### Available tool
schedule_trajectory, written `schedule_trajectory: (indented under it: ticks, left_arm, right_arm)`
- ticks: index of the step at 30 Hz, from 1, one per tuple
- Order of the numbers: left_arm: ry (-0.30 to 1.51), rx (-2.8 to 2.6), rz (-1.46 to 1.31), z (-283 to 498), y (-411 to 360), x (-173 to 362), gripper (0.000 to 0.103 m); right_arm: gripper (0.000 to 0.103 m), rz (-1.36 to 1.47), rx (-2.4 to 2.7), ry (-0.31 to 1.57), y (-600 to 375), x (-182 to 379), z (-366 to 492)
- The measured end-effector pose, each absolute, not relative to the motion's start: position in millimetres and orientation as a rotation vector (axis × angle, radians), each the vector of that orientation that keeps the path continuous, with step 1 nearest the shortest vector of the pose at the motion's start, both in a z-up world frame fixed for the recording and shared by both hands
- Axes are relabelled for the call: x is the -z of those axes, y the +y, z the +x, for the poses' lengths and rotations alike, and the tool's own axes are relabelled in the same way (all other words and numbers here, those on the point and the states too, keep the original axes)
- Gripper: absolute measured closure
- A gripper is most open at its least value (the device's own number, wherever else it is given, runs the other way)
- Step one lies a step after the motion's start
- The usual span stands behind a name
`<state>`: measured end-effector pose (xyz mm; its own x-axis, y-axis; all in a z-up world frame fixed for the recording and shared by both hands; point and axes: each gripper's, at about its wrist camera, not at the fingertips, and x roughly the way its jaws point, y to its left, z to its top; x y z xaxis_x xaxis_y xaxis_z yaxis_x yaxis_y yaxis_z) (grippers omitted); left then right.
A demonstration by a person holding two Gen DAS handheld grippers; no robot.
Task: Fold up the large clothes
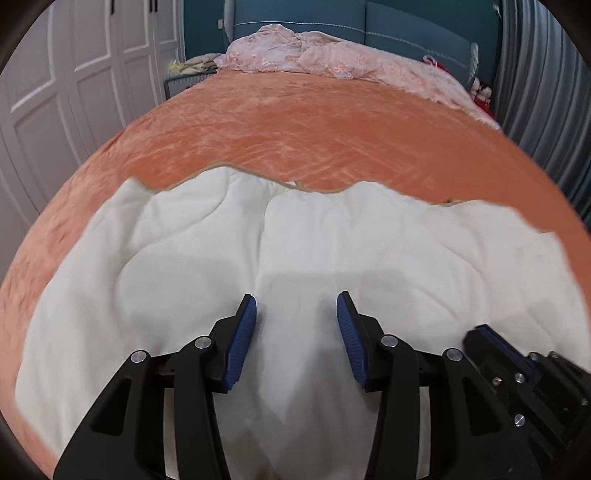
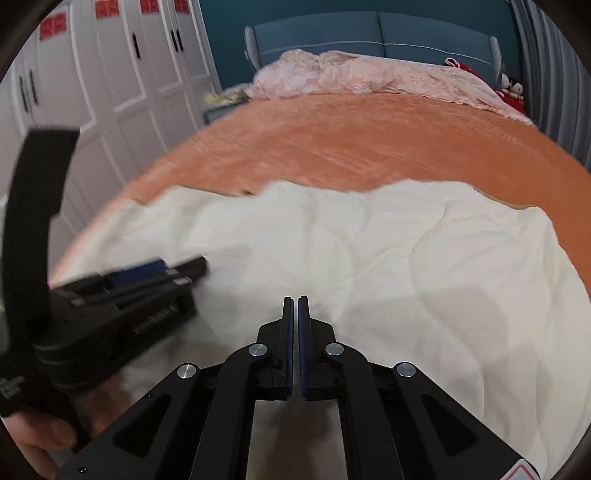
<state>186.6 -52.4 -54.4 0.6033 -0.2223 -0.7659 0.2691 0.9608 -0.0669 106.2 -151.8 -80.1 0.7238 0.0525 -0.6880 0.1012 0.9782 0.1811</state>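
Observation:
A large cream quilted garment (image 1: 332, 243) lies spread on an orange bed cover (image 1: 295, 125); it also shows in the right wrist view (image 2: 406, 251). Its far edge has a tan trim. My left gripper (image 1: 296, 306) is open and empty, just above the cream cloth near its front middle. It appears blurred at the left of the right wrist view (image 2: 173, 271). My right gripper (image 2: 295, 301) is shut with nothing between its jaws, low over the cloth. Its body shows at the lower right of the left wrist view (image 1: 517, 369).
A crumpled pink lace cover (image 1: 332, 55) lies at the bed's head against a blue headboard (image 1: 406, 26). White wardrobe doors (image 1: 74, 74) stand on the left, a grey curtain (image 1: 546, 92) on the right. Red items (image 2: 513, 92) sit at the far right corner.

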Motion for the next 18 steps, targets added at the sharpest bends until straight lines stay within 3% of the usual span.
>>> schedule_trajectory:
  ticks: [8, 18]
  left_arm:
    - [0.928, 0.279, 0.01, 131, -22, 51, 0.059]
    - [0.935, 0.269, 0.044, 125, -25, 71, 0.06]
  right_arm:
    - [0.102, 0.238, 0.018, 0.849, -129, 93, 65]
    - [0.102, 0.214, 0.045, 0.833, -121, 117, 58]
